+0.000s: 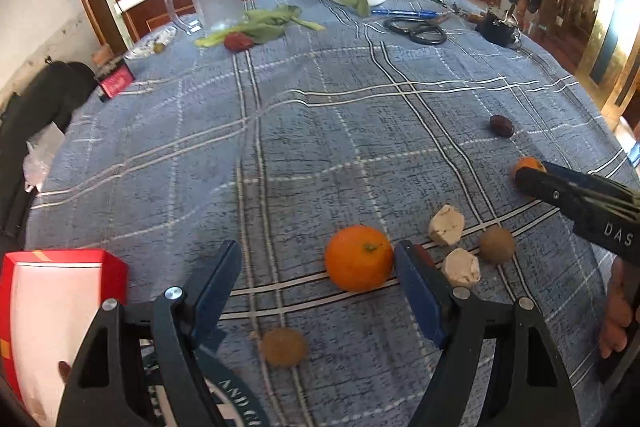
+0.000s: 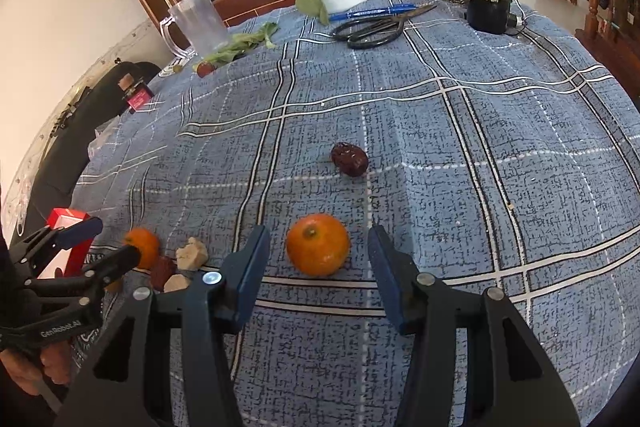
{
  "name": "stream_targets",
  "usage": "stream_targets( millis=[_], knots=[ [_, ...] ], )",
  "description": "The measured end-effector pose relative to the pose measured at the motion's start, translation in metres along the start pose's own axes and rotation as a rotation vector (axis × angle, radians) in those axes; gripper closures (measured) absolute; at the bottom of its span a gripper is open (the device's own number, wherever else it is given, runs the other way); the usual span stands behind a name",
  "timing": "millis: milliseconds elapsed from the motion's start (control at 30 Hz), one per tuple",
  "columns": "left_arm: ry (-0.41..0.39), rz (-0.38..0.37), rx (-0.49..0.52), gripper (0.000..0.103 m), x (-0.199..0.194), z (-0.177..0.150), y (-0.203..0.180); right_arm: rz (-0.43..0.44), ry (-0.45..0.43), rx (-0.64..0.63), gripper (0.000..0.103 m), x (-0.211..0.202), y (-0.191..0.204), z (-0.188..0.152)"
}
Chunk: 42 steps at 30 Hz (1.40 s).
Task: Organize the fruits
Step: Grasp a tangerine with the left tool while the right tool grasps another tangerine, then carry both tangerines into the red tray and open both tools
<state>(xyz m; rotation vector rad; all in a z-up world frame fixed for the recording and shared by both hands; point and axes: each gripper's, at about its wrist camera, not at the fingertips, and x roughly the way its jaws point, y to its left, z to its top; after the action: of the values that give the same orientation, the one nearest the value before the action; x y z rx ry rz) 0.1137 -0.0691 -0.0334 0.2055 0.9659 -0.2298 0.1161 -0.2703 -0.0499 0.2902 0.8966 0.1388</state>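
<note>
Oranges lie on the blue checked tablecloth (image 2: pixel 460 155) near the table's front edge: one orange (image 2: pixel 317 244) sits between the released fingers of the right gripper (image 2: pixel 318 267), just ahead of the tips and touching neither pad. Another orange (image 1: pixel 358 258) lies beside the right finger (image 1: pixel 418 291) of the left gripper (image 1: pixel 316 287), whose fingers are spread wide and grasp nothing, and a brown kiwi (image 1: pixel 283 346) rests between them.

Left gripper (image 1: pixel 318 279): jaws wide apart, angled down at the table, nothing between the pads. Right gripper (image 2: pixel 318 259): jaws parted, tilted down, pads pressing on nothing. A hand (image 1: pixel 618 311) grips the right gripper's handle; another hand (image 2: pixel 38 367) grips the left's.
</note>
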Motion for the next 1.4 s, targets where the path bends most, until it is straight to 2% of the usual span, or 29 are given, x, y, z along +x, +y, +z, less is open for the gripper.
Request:
stream_targets(
  millis=[67, 200, 267, 333, 400, 600, 800, 1000, 1133, 1400],
  knots=[
    [-0.002, -0.007, 0.002, 0.028, 0.003, 0.000, 0.000, -0.005, -0.001, -0.008, 0.051, 0.001, 0.001, 0.000],
    [0.020, -0.051, -0.013, 0.056, 0.010, -0.002, 0.002, -0.024, -0.006, -0.040, 0.052, 0.002, 0.005, -0.001],
    [0.013, -0.066, -0.021, 0.059, 0.010, -0.004, 0.003, -0.044, -0.010, -0.060, 0.057, 0.003, 0.008, -0.002],
    [0.001, -0.075, -0.014, 0.069, 0.009, -0.005, 0.001, -0.064, -0.014, -0.076, 0.064, 0.004, 0.009, -0.002],
    [-0.004, -0.074, -0.019, 0.069, 0.008, -0.006, 0.001, -0.052, -0.014, -0.077, 0.071, 0.004, 0.008, -0.002],
    [-0.049, -0.063, -0.064, 0.069, -0.013, -0.010, 0.013, -0.040, -0.024, -0.061, 0.072, 0.002, 0.005, -0.002],
    [-0.148, 0.004, -0.125, 0.069, -0.069, -0.026, 0.040, -0.018, -0.081, -0.048, 0.072, -0.009, 0.004, -0.003],
    [-0.197, 0.096, -0.191, 0.069, -0.110, -0.060, 0.081, -0.032, -0.126, -0.034, 0.072, -0.024, 0.014, -0.004],
    [-0.200, 0.142, -0.247, 0.069, -0.121, -0.082, 0.112, 0.015, -0.155, -0.060, 0.072, -0.038, 0.045, -0.009],
    [-0.194, 0.241, -0.381, 0.069, -0.134, -0.126, 0.178, 0.172, -0.119, -0.217, 0.071, -0.034, 0.160, -0.021]
  ],
)
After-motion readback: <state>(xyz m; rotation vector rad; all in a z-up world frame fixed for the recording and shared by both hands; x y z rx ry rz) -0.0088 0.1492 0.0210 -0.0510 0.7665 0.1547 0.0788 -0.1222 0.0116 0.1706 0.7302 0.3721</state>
